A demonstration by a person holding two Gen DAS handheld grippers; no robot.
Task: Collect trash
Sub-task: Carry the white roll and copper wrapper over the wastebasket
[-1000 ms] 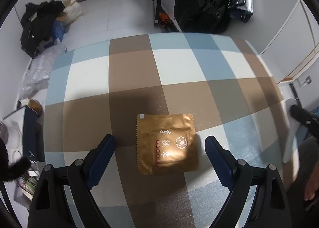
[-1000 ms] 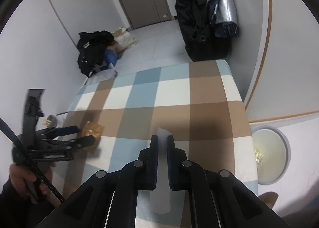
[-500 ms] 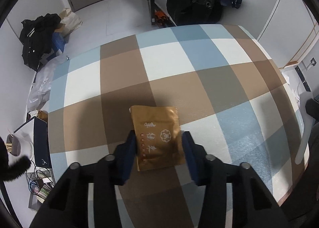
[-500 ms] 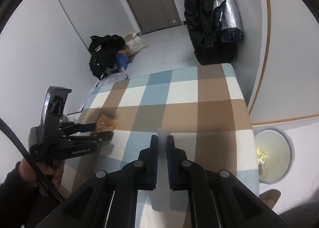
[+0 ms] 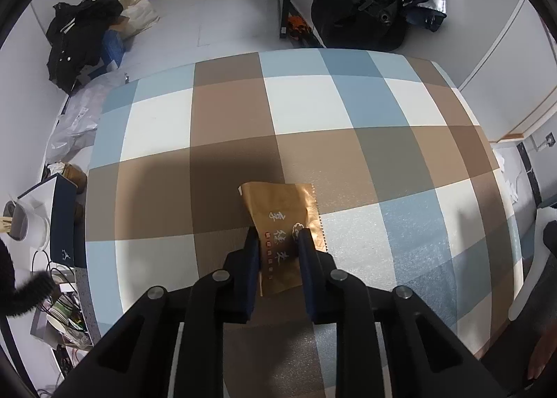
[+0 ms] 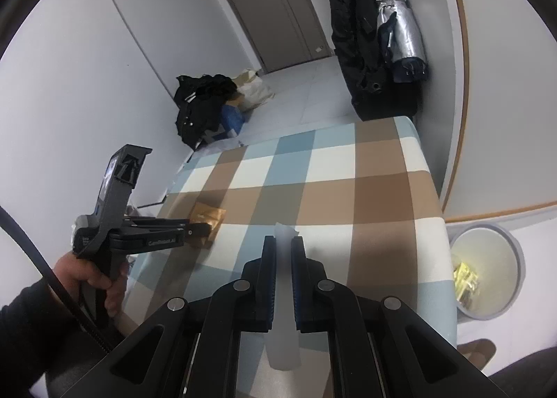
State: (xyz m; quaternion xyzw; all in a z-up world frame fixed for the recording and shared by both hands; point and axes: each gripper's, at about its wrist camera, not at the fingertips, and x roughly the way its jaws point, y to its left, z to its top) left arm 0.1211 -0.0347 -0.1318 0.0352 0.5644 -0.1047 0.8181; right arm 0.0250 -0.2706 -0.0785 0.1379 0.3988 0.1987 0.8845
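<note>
— Left tool (image 5: 278, 241)? 
— Pinching the flat gold foil sachet (image 5: 282, 220) above the checked table (image 5: 348, 109), near its left edge.
— Right tool (image 6: 283, 248)? 
— Clamped on a white crumpled wrapper (image 6: 284, 293), near the front edge.

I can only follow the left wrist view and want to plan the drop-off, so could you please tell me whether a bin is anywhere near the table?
Observer: Yes, a round grey bin stands on the floor just past the table's right edge.
Operator: Thank you. Is there anything in it?
Observer: Some yellowish scraps lie at the bottom.
Operator: And is the right gripper free to help?
Observer: No, the right gripper has its jaws shut on a whitish strip, held above the table.
</note>
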